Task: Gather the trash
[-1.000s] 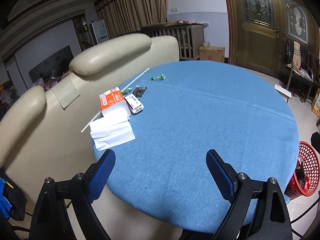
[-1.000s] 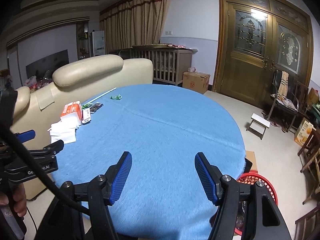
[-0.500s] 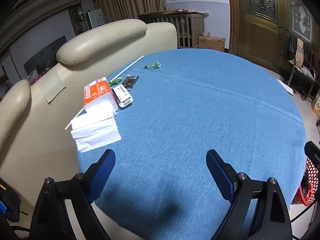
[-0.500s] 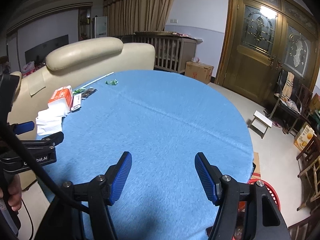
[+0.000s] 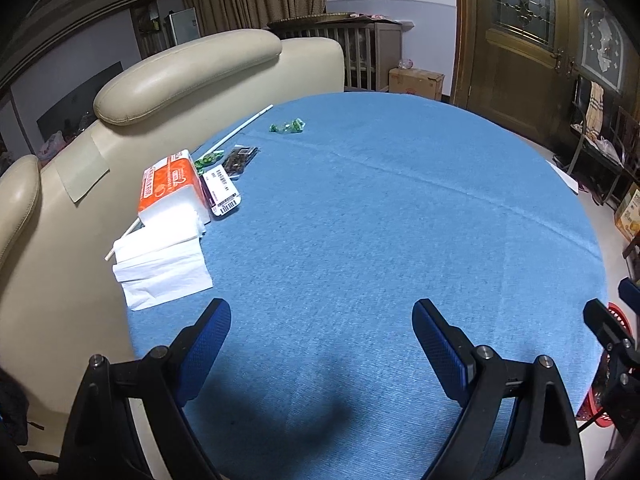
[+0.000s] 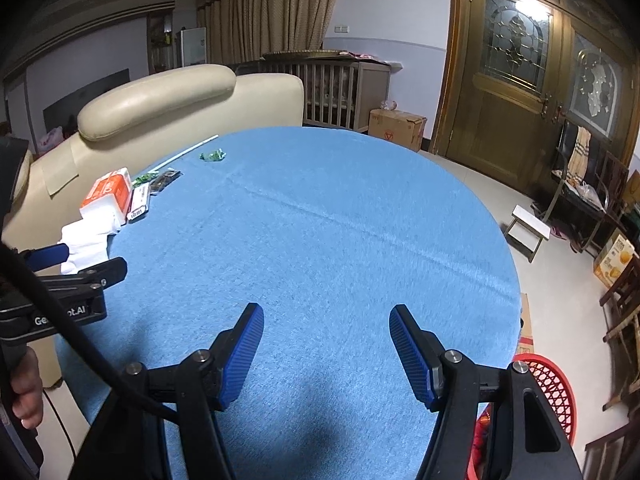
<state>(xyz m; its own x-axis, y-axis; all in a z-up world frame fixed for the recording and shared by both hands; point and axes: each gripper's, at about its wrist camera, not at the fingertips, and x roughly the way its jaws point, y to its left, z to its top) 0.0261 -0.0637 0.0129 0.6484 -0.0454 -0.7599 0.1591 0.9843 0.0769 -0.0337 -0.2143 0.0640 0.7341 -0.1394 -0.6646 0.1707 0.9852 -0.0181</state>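
Litter lies along the far left edge of the round blue table [image 5: 400,220]: a green candy wrapper [image 5: 287,126], a dark packet [image 5: 239,157], a white barcode packet [image 5: 222,191], an orange tissue pack [image 5: 172,184], loose white tissues [image 5: 160,268] and a thin white stick [image 5: 240,130]. In the right wrist view the same green candy wrapper [image 6: 213,155] and tissue pack [image 6: 107,196] show at the far left. My left gripper [image 5: 322,320] hovers open over the table's near side, empty. My right gripper [image 6: 326,326] is also open and empty above the near edge. A red mesh basket [image 6: 548,384] stands on the floor at the right.
A cream leather sofa [image 5: 192,76] presses against the table's left side. A cardboard box [image 6: 398,128], wooden doors [image 6: 516,92], a small white stool [image 6: 528,224] and chairs [image 6: 624,300] stand beyond. A hand [image 6: 24,384] holds the left gripper at the left edge.
Both grippers have moved forward and lower over the table, so the tabletop fills more of each view. Their jaws kept the same spread.
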